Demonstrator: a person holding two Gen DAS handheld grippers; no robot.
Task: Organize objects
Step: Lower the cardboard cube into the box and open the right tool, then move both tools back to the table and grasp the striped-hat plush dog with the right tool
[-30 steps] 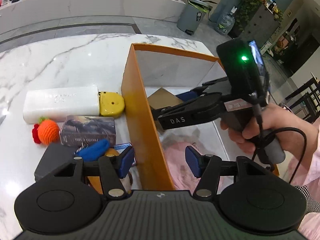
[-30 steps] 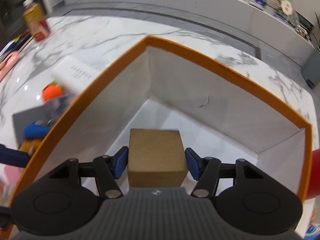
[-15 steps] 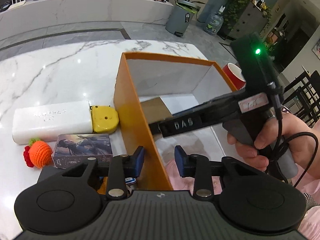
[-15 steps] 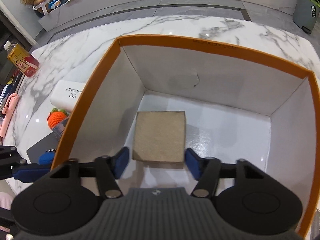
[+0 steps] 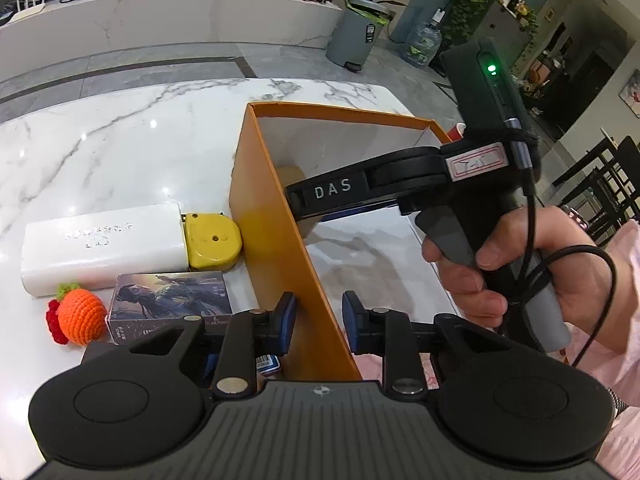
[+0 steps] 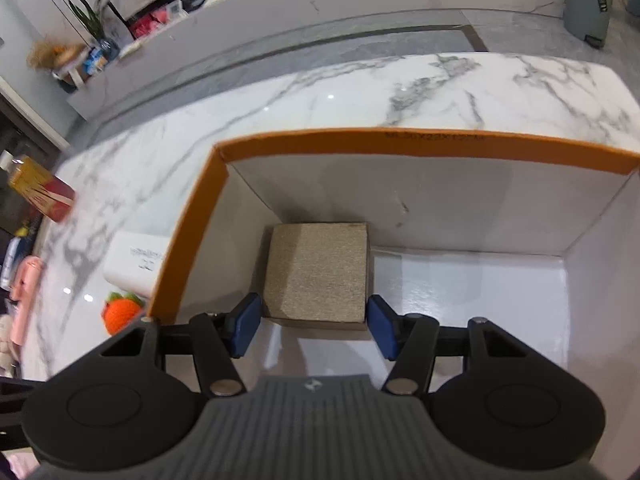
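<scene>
**A:** While the jaws are in view, what's inside the orange box (image 6: 360,146)?

**B:** Only a tan cube (image 6: 318,268), on the white floor in the far left corner. The rest of the floor is bare.

**A:** And the right gripper (image 6: 314,330)?

**B:** About half open. Its blue pads flank the cube's near edge with slivers of gap, gripping nothing.

**A:** The left gripper (image 5: 319,320)?

**B:** Closing on the box's near left wall, a pad against each face.

**A:** Outside that wall?

**B:** A white case (image 5: 100,244), a yellow tape measure (image 5: 212,244), a picture card box (image 5: 172,300) and a crocheted orange toy (image 5: 80,318) crowd the table (image 5: 120,140). Towards the table's far edge it lies open.

**A:** Any writing?

**B:** "DAS" (image 5: 333,190) on the right gripper's finger. The print on the box rim is too blurred to read.
</scene>
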